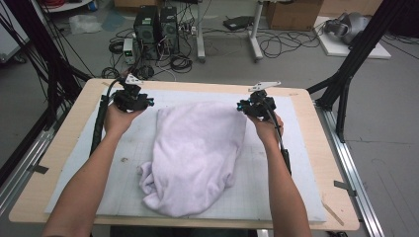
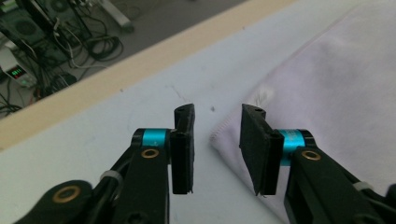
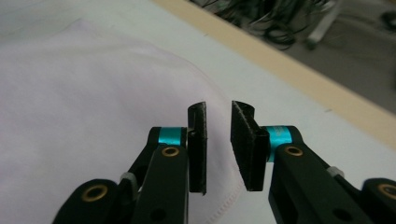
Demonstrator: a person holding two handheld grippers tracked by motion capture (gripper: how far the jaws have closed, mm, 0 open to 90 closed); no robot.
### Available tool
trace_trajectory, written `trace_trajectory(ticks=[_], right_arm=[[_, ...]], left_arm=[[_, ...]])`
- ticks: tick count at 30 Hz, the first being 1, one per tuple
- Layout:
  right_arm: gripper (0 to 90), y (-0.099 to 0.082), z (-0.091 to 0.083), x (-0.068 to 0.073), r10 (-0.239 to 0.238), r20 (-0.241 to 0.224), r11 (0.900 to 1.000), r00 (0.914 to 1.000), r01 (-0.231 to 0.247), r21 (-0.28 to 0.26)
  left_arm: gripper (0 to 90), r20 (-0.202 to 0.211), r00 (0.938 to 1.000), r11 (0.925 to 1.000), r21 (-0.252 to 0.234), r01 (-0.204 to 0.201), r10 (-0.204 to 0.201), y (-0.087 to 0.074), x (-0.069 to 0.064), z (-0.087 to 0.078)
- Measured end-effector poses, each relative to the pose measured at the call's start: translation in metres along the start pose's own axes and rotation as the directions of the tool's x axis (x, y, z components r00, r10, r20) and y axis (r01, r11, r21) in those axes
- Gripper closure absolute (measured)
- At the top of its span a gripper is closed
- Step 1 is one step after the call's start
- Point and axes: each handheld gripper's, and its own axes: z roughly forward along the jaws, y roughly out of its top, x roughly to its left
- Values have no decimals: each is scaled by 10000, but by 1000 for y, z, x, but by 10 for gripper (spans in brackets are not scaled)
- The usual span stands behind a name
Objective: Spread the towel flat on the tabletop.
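A pale lilac towel lies folded on the white mat, bunched at its near end. My left gripper hovers just off the towel's far left corner. In the left gripper view its jaws stand apart with nothing between them, above the towel's corner. My right gripper hovers at the far right corner. In the right gripper view my right gripper is open above the towel's hemmed edge, gripping nothing.
The mat covers a light wooden table. Beyond the far edge, computer towers and tangled cables sit on the floor. Black frame legs stand at the right. Bare mat lies on both sides of the towel.
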Motion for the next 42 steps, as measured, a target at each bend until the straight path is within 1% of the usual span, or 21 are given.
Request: trace_trajectory(ticks=[2,3,6,8,9,13,17,18,19,21,23,25,28,32,33,35,36,37,39,41,42], right_arm=[[718,-7,2,6,-294,-194,9995,9994,296,130],[700,-12,2,9,-181,-486,9998,9987,186,90],[664,-24,-1,19,-310,-886,9989,9956,340,319],[642,-32,-6,26,-226,-1261,9996,9918,248,157],[626,-35,-9,30,-335,-1382,9991,9898,370,221],[594,-50,-24,48,-337,-2040,9994,9784,340,-21],[565,-66,-38,69,-618,-2554,9980,9649,572,-252],[552,-69,-40,72,-740,-2590,9972,9630,691,-282],[528,-72,-43,77,-650,-2831,9978,9569,652,-86],[515,-74,-47,87,-611,-3273,9972,9429,721,216],[522,-79,-54,100,-1186,-3207,9929,9397,1159,-276],[508,-85,-57,110,-1248,-3593,9919,9248,1247,-237],[501,-98,-58,123,-1455,-3924,9882,9082,1528,-128],[512,-113,-47,131,-1499,-4004,9832,9040,1789,357],[548,-115,-43,132,-1463,-4040,9816,9030,1832,541],[687,-116,-38,133,-1551,-4179,9763,8951,2036,739],[770,-116,-37,134,-1635,-4264,9748,8896,2122,690],[808,-114,-37,134,-1730,-4309,9727,8857,2224,668],[837,-111,-36,132,-1713,-4403,9714,8814,2257,739],[843,-105,-39,131,-1821,-4332,9713,8827,2300,604],[843,-102,-42,131,-1881,-4265,9726,8847,2283,448]], left_arm=[[638,287,9994,9996,-161,212,-208,-12,0,-5],[636,423,9986,9992,-249,316,-305,-19,-1,-8],[621,757,9967,9990,-332,309,-284,-35,-7,-16],[613,1074,9939,9986,-439,300,-252,-43,-12,-22],[609,1232,9922,9981,-554,257,-187,-46,-16,-25],[591,1874,9820,9970,-772,-103,246,-59,-35,-35],[574,2424,9691,9946,-1013,-219,461,-72,-52,-48],[568,2661,9630,9940,-1081,-142,427,-77,-57,-51],[560,2883,9563,9946,-1022,-202,491,-81,-61,-54],[546,3132,9473,9944,-982,-390,681,-87,-70,-59],[525,3582,9305,9937,-1043,-416,766,-94,-79,-62],[506,3846,9183,9935,-960,-614,939,-100,-87,-63],[513,4177,9012,9929,-729,-937,1157,-108,-96,-62],[602,4420,8863,9897,-272,-1405,1380,-112,-102,-53],[613,4472,8834,9892,-238,-1444,1397,-113,-103,-51],[679,4504,8808,9883,-278,-1498,1462,-113,-102,-50],[751,4539,8784,9878,-303,-1525,1495,-112,-101,-49],[804,4532,8787,9877,-294,-1536,1501,-112,-101,-49],[832,4398,8846,9873,-354,-1551,1548,-109,-101,-50],[839,4271,8916,9883,-430,-1460,1503,-106,-100,-51],[840,4252,8928,9887,-465,-1427,1488,-103,-98,-52]])
